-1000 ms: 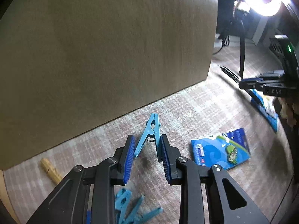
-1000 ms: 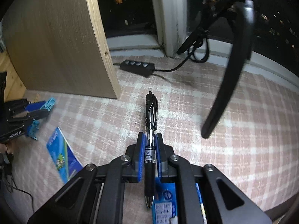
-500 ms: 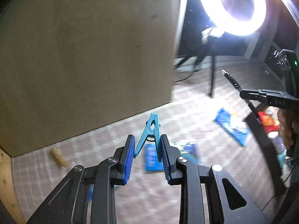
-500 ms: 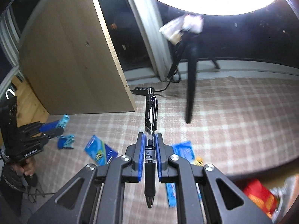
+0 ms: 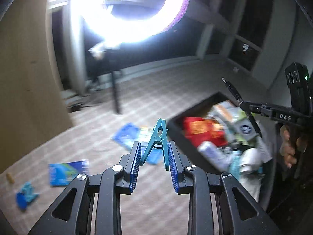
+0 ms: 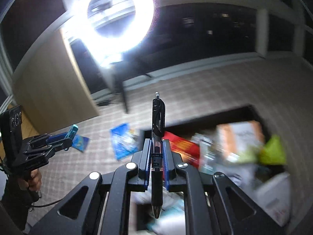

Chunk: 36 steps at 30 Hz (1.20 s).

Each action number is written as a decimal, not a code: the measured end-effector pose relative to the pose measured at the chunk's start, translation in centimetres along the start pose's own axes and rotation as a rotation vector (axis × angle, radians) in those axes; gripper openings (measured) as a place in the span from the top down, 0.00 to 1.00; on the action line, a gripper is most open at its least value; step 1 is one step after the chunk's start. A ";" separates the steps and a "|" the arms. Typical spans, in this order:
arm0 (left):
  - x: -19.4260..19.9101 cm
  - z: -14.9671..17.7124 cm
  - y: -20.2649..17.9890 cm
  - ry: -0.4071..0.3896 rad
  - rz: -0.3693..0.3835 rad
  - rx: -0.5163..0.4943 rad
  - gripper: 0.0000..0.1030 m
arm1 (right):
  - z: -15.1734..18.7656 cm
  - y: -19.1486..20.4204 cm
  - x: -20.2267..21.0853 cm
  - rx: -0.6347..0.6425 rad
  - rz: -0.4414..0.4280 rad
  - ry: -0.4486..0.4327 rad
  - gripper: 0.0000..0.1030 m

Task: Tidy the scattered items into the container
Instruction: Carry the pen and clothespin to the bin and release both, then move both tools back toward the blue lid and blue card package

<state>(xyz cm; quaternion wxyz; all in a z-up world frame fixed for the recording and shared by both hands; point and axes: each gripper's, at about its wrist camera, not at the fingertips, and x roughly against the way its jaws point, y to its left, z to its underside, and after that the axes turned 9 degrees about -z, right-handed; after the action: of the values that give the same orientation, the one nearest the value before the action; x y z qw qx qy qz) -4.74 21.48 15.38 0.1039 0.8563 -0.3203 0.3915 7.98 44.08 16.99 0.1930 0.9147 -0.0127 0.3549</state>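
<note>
My left gripper (image 5: pixel 154 148) is shut on a teal clothespin (image 5: pixel 157 137), held above the checked cloth just left of the dark container (image 5: pixel 176 133), which holds several packets. My right gripper (image 6: pixel 156 146) is shut on a black pen (image 6: pixel 157 129), held upright over the container (image 6: pixel 252 109). The right gripper with its pen also shows in the left wrist view (image 5: pixel 244 103), over the container's far side. The left gripper with the clothespin shows in the right wrist view (image 6: pixel 64 139).
Blue packets (image 5: pixel 68 171) (image 5: pixel 127 135) lie on the cloth left of the container. More blue clothespins (image 5: pixel 26 193) and a small wooden peg (image 5: pixel 9 177) lie at far left. A wooden panel (image 5: pixel 25 88) stands at left, a ring light (image 6: pixel 115 15) on a stand behind.
Both grippers have lifted and swung right, from the scattered items by the wooden panel toward the container, which has come into view. The clothespin and pen stay gripped.
</note>
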 end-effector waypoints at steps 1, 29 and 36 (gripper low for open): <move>-0.2 -0.1 -1.3 0.003 0.021 -0.010 0.75 | 0.4 -0.9 0.9 -0.012 0.020 -0.010 0.89; -0.4 -1.6 -13.1 -0.027 0.040 -0.117 0.24 | 3.0 -4.9 7.3 -0.072 0.150 -0.129 0.35; -0.1 0.5 -6.2 0.005 -0.071 -0.040 0.25 | 1.7 -1.6 3.4 0.013 0.056 -0.064 0.35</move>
<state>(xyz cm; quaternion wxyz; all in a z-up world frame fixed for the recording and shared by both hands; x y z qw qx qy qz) -0.58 26.07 15.38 0.1355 0.8640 -0.2971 0.3832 11.90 45.29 17.56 0.1767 0.9261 -0.0425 0.3307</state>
